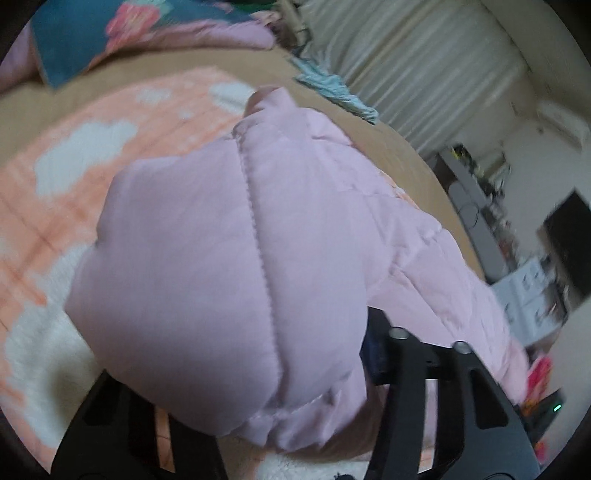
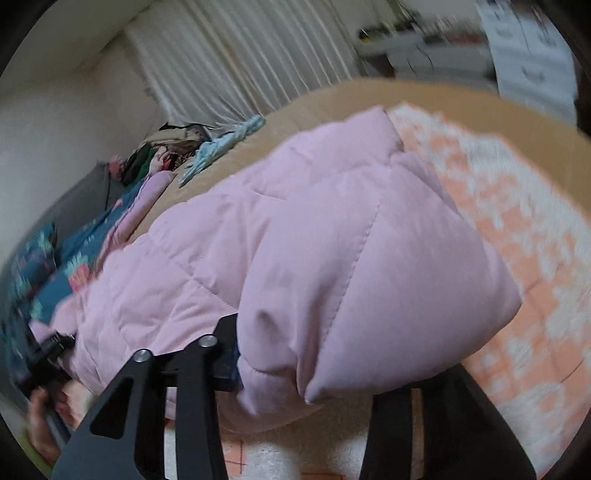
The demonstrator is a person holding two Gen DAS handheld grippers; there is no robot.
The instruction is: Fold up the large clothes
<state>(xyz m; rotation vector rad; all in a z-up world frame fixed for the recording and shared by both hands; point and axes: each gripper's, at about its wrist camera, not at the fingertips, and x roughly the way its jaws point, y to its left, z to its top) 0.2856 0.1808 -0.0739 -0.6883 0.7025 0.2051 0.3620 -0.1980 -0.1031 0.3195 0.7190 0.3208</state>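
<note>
A bed (image 1: pixel 373 125) covered in a tan sheet carries an orange-and-white blanket (image 1: pixel 92 177) printed with cloud shapes, spread flat across its middle. A puffy pale-pink quilted jacket (image 1: pixel 229 236) lies bunched on the blanket, its bulk spilling toward the tan sheet on the far side. Toward the head of the bed, a dark teal quilt (image 1: pixel 74 44) with a pink floral pattern rests beside a pink cover (image 1: pixel 229 35). A crumpled light-blue garment (image 1: pixel 332 90) sits on the tan sheet near the bed's far edge, by the curtain. A heap of mixed clothes (image 2: pixel 166 147) is piled at the bed's corner beyond it.
</note>
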